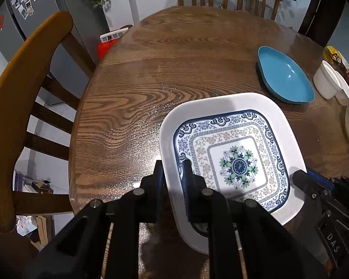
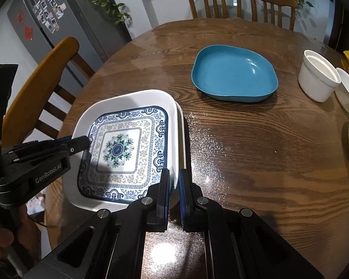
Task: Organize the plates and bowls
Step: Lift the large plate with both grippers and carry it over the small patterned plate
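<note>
Both tongs clamp the patterned plate (image 1: 237, 162): the left tongs (image 1: 173, 169) pinch its rim at 9 o'clock, the right tongs (image 2: 173, 179) its rim at 3 o'clock. A second white plate (image 2: 182, 134) shows just beneath it. Beyond, at 1 o'clock on the bench (image 2: 256, 151), sits a blue plate (image 2: 235, 73), with a white cup (image 2: 318, 76) and white bowls (image 2: 347, 90) toward 3 o'clock.

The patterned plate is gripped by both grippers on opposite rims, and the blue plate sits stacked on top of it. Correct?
Not quite. The left gripper and right gripper do clamp opposite rims of the patterned plate, but the blue plate is not stacked on it. The right wrist view shows it lying apart, farther back on the table, with bare wood between the two.
</note>
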Available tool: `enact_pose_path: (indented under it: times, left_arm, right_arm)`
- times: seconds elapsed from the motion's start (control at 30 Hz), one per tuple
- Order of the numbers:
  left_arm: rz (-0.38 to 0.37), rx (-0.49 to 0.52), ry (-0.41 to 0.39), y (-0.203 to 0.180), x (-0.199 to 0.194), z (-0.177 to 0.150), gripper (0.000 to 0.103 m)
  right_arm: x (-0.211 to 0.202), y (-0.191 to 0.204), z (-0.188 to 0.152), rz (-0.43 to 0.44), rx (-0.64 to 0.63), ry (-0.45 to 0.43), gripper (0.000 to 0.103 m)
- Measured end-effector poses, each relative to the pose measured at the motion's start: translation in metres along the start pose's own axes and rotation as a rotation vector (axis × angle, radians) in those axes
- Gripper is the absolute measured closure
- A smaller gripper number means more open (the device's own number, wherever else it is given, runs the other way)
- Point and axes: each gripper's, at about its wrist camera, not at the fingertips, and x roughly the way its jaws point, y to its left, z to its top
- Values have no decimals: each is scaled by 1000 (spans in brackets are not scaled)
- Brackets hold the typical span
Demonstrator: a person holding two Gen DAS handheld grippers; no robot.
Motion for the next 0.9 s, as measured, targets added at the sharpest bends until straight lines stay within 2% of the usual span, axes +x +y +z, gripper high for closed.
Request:
enact_pose_path:
  times: [0.9]
  left_arm:
    - [34, 23, 13, -8, 3, -3, 90]
  right_arm:
    - [2, 3, -1, -31, -28, 16, 94]
